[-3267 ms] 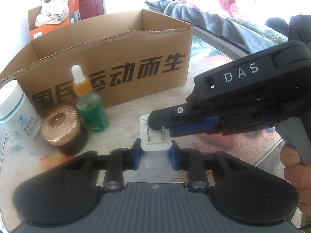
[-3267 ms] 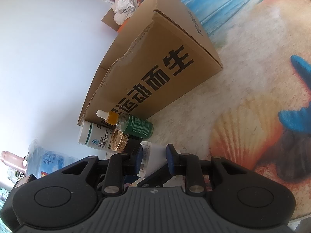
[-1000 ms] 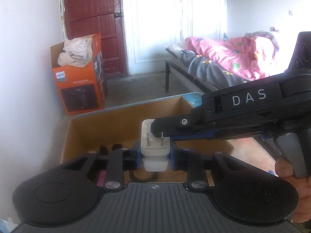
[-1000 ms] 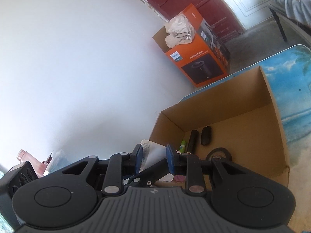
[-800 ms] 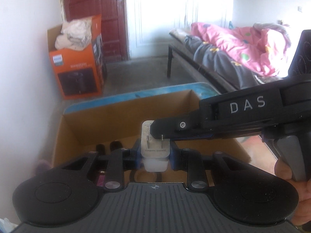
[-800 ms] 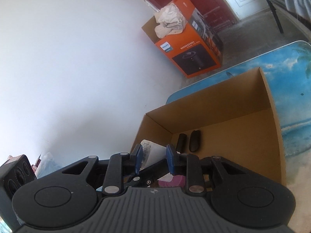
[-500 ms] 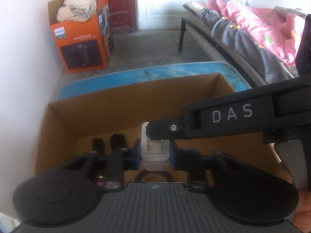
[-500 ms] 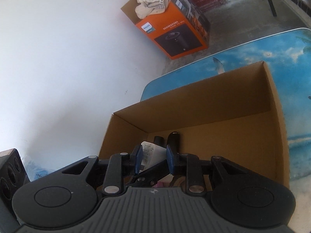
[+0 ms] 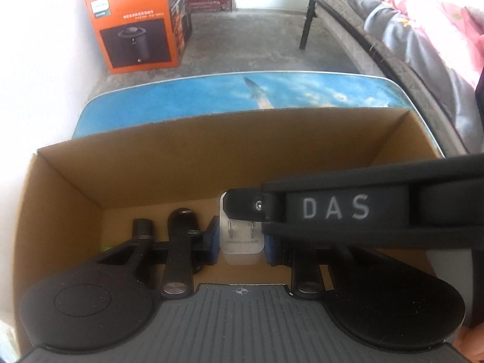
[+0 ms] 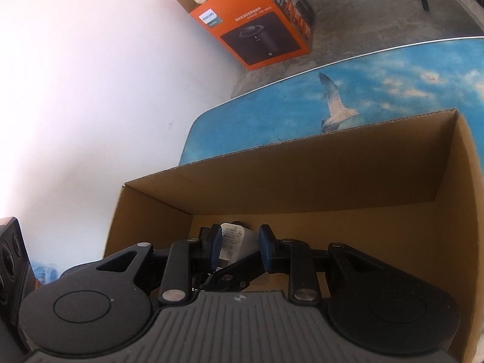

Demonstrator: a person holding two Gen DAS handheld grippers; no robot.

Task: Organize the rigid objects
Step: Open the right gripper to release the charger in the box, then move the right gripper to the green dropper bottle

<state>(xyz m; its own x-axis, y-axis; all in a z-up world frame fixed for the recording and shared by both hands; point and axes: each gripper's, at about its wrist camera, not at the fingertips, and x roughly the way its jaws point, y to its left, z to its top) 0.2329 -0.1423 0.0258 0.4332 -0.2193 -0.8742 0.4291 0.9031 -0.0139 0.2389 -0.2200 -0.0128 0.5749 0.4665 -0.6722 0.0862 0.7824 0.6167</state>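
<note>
The charger is smooth glossy white plastic. The box is matt brown cardboard. The table looks glossy.

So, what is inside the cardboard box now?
Inside the box, two dark cylinders lie on the floor at its back-left. The white charger, held by both grippers, hangs over the box. The grippers cover the near floor, so anything there cannot be seen.

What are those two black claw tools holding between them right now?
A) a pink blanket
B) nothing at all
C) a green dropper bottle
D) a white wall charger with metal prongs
D: the white wall charger sits clamped between the left gripper's blue fingers, and the right gripper grips it too, above the open cardboard box.
</note>
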